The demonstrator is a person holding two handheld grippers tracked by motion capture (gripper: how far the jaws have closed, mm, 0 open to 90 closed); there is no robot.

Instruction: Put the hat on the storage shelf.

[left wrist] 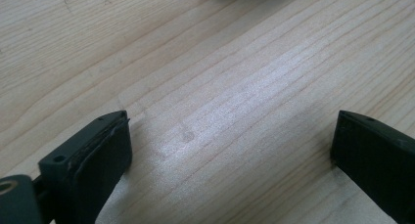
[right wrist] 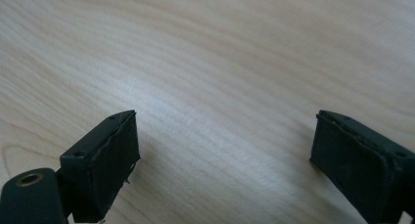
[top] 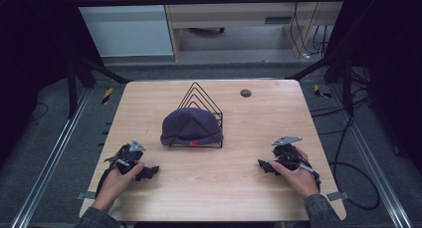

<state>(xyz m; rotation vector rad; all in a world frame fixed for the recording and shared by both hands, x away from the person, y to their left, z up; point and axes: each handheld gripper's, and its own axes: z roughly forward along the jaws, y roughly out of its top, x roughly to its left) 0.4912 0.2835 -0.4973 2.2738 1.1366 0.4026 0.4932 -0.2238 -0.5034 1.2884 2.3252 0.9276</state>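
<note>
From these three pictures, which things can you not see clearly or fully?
- Wire rack: in the high view the purple cap covers its lower front, so how the cap sits on the wires stays hidden.
- Small red mark on the cap's brim: too small to read in the high view.
- Dark round spot on the table: too small to identify.
- Left gripper and right gripper: the hands hide part of each body in the high view.

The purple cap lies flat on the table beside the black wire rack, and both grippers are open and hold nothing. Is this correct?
Not quite. The high view shows the purple cap draped over the black wire rack, not lying flat beside it. The rest holds: the left gripper and right gripper are open and hold nothing.
</note>
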